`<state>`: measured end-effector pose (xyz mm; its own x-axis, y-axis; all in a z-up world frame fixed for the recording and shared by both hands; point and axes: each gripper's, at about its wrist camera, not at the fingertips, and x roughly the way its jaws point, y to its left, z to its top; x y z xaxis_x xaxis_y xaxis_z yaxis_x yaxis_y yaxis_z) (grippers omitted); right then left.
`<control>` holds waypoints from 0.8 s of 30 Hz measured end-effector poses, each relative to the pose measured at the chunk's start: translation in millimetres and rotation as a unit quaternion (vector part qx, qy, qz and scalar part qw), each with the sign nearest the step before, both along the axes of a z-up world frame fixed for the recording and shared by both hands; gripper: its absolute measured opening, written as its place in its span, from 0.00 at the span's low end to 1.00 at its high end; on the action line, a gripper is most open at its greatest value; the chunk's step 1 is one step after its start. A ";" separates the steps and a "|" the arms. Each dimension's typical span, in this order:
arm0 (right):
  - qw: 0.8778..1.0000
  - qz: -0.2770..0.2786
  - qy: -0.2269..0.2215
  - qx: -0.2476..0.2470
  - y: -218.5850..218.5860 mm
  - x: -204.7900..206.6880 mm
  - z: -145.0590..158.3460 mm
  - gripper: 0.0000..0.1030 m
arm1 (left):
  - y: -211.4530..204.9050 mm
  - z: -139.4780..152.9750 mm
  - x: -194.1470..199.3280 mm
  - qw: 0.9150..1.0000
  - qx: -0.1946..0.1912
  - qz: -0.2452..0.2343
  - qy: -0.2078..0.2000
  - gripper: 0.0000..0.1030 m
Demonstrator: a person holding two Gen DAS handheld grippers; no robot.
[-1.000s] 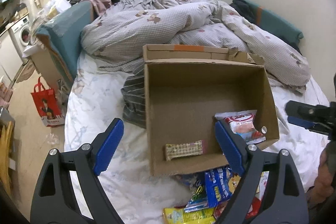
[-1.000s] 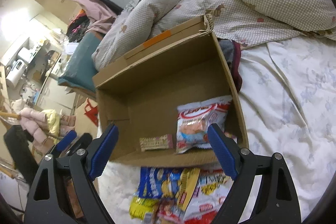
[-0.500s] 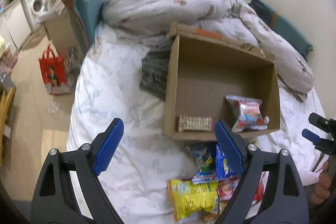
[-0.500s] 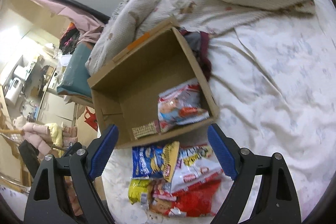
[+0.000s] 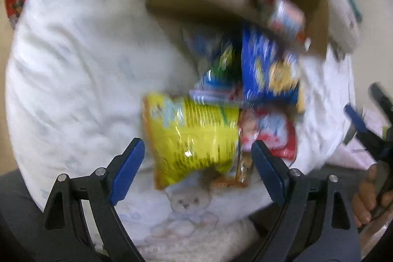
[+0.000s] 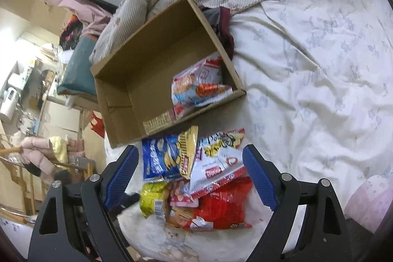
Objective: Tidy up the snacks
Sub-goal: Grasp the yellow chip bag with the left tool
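- Yellow snack bag (image 5: 194, 136) sits at the near-left corner of the snack pile on the white bedsheet (image 5: 73, 53), dead ahead of the left gripper (image 5: 197, 172), between its blue pads but beyond the tips, not touching as far as the blur lets me tell.
- Left view is motion-smeared; the bag's long axis looks to run roughly away from the jaws, tilted slightly. Low confidence on the angle.
- Left jaws spread wide, holding nothing.
- Right gripper (image 6: 189, 176) also spread wide and holding nothing; it hangs over the same pile, with the blue chip bag (image 6: 162, 158), the white-and-red pack (image 6: 218, 163) and the red bag (image 6: 223, 208) between its pads in view.
- Cardboard box (image 6: 118, 100) lies just past the pile, open face toward the grippers, near edge almost touching the blue chip bag.
- Already in the box: a red-and-white snack pack (image 6: 196, 85) at the right side and a small wafer bar (image 6: 159, 122) by the near wall.
- Judgement: the yellow bag is nearer the left hand, being on the pile's left edge, so the left takes it; the jaws need to drop and close across its short width, then carry forward into the box.
- Risk: the bag overlaps its neighbours, so a pinch may drag a second pack.
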<state>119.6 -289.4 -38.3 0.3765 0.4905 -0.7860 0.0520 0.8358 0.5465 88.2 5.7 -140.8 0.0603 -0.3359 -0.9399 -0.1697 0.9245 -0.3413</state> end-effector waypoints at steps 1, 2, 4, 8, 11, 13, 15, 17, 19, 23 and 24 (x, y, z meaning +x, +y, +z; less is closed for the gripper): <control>1.000 0.001 0.000 0.000 0.4 -1.3 -0.3 0.86 | -2.5 -4.5 -0.3 1.000 0.022 -0.002 -0.001 0.84; 1.000 0.002 0.000 0.000 0.3 -2.6 -0.5 0.86 | -4.0 -6.7 0.2 1.000 0.030 -0.004 -0.003 0.84; 1.000 0.000 0.002 -0.001 -1.5 -4.9 -1.1 0.86 | -10.1 -13.4 2.8 1.000 0.018 -0.009 0.003 0.84; 1.000 -0.009 0.010 -0.001 -6.1 -7.0 -4.8 0.86 | -17.9 -12.8 5.5 0.999 0.030 -0.018 -0.009 0.84; 1.000 -0.015 0.015 -0.004 -9.0 -6.2 -7.9 0.86 | -22.8 -10.8 4.2 0.999 0.036 -0.022 -0.012 0.83; 1.000 -0.016 0.021 -0.005 -8.6 -5.1 -11.1 0.86 | -25.6 -7.9 2.2 0.999 0.033 -0.026 -0.016 0.67; 0.999 -0.015 0.026 -0.010 -7.4 -3.4 -14.1 0.86 | -31.3 -3.7 0.2 0.999 0.029 -0.034 -0.017 0.56; 0.999 -0.015 0.029 -0.013 -6.4 -2.6 -15.7 0.86 | -30.2 2.8 -4.1 0.998 0.037 -0.037 -0.022 0.52; 0.999 -0.015 0.030 -0.014 -6.4 -2.4 -16.2 0.86 | -29.8 8.7 -8.5 0.998 0.035 -0.038 -0.026 0.47; 0.999 -0.017 0.031 -0.013 -7.5 -2.4 -16.7 0.86 | -25.7 23.3 -14.7 0.998 0.033 -0.039 -0.028 0.46; 0.999 -0.017 0.031 -0.012 -7.8 -2.4 -17.0 0.86 | -24.6 29.6 -16.2 0.998 0.037 -0.041 -0.035 0.46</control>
<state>117.2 -297.2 -55.3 0.3428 0.4581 -0.8201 0.1149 0.8461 0.5206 72.0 -19.0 -111.2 0.1024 -0.2722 -0.9568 -0.0712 0.9574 -0.2800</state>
